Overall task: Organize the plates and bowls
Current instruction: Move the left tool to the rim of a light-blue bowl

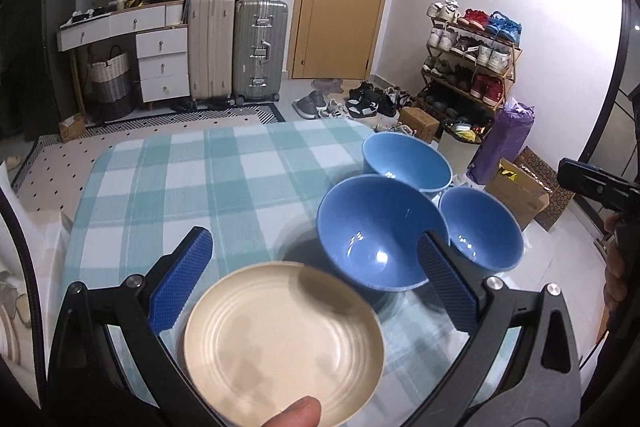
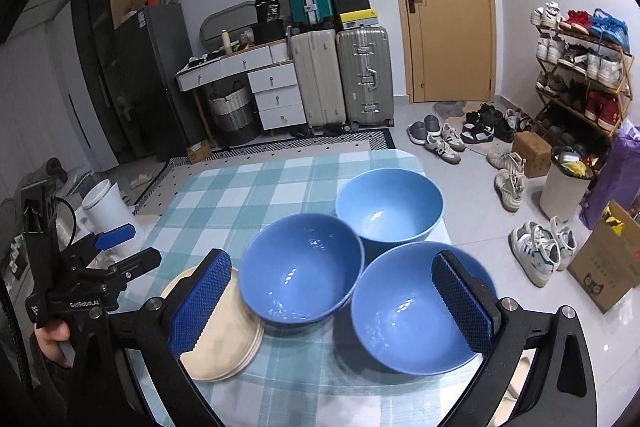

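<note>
Three blue bowls stand close together on the checked tablecloth (image 2: pixel 248 187): a light blue far bowl (image 2: pixel 389 203), a middle bowl (image 2: pixel 301 273) and a near right bowl (image 2: pixel 416 311). A stack of cream plates (image 2: pixel 226 335) lies to their left, partly behind my right gripper's left finger. My right gripper (image 2: pixel 334 301) is open above the two nearer bowls. In the left wrist view the cream plate (image 1: pixel 282 341) lies under my open left gripper (image 1: pixel 316 269), with the three bowls (image 1: pixel 378 233) beyond it to the right. The left gripper (image 2: pixel 120 247) also shows at the left of the right wrist view.
The table's right edge runs just past the bowls. A white bin (image 2: pixel 106 205) stands left of the table. Shoes (image 2: pixel 536 251), a cardboard box (image 2: pixel 608 259) and a trash bin (image 2: pixel 566 187) lie on the floor to the right. Suitcases (image 2: pixel 340 79) stand at the back wall.
</note>
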A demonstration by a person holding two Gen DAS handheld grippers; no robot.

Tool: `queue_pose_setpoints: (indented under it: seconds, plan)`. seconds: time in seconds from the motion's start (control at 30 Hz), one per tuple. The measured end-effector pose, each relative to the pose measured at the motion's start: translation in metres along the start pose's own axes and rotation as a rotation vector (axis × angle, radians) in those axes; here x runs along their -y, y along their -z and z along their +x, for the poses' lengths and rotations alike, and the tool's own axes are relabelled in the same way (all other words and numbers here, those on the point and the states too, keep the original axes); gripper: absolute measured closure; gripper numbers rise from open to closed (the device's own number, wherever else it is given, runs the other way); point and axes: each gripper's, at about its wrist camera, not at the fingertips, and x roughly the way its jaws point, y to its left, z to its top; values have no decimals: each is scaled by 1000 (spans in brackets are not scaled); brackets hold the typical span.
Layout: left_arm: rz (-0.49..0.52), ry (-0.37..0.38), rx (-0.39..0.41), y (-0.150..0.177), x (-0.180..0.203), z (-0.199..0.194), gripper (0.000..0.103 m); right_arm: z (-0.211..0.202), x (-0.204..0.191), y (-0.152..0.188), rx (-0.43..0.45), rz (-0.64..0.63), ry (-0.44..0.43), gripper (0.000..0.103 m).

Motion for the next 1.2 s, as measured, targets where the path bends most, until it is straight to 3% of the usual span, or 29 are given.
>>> queue_pose_setpoints:
  seconds: [0.53,1.2]
  plan:
    - [-1,31,-43,-64,16,76,1,27,46,-45,-26,52,69,1]
    - [44,31,-154,-101,32,192,1,92,99,-63,-96,133,91,1]
